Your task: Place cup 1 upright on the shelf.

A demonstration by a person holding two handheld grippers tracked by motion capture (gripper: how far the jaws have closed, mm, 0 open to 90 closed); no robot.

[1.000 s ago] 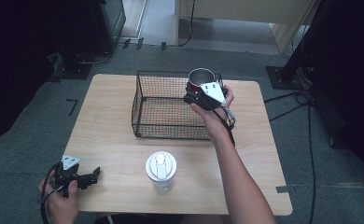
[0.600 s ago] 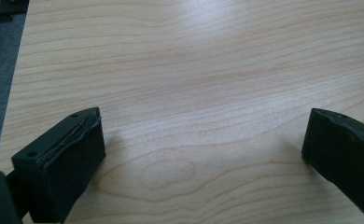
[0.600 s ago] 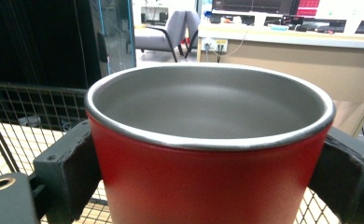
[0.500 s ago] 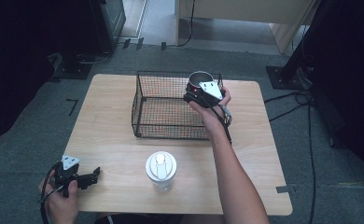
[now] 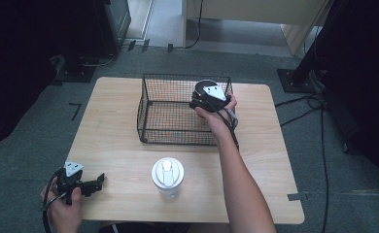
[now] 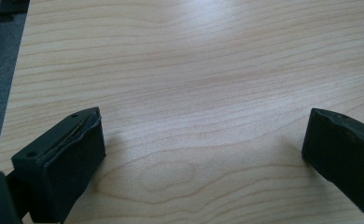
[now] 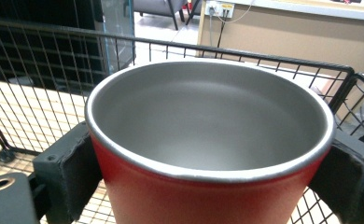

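Red on the outside and grey bare metal within, the round open-topped metal cup (image 7: 208, 140) sits clenched between the two black jaws of the right gripper (image 7: 208, 182), one pad pressed on each side of its wall just under the rim. In the high view the right gripper (image 5: 208, 97) is at the far right corner of the black wire basket (image 5: 153, 116), held by the person's right hand (image 5: 219, 114), with its grey three-cornered plate on top; the cup's rim shows just beyond that plate. In the right gripper view the cup stands upright with the basket's wire walls (image 7: 45, 70) behind it and to both sides, and the basket's top rail runs past behind the cup's rim. Whether the cup's base touches the basket floor cannot be told. The basket stands on the far middle of the light wooden table (image 5: 119, 145). Near the table's near edge, in front of the basket and well apart from it, stands a clear plastic bottle with a white lid (image 5: 167, 175). At the near left corner the left gripper (image 5: 93, 183) rests low over the table in the person's left hand (image 5: 63, 208), well apart from the bottle. In the left gripper view its jaws stand wide apart with bare wood grain (image 6: 194, 93) between them, grasping nothing.
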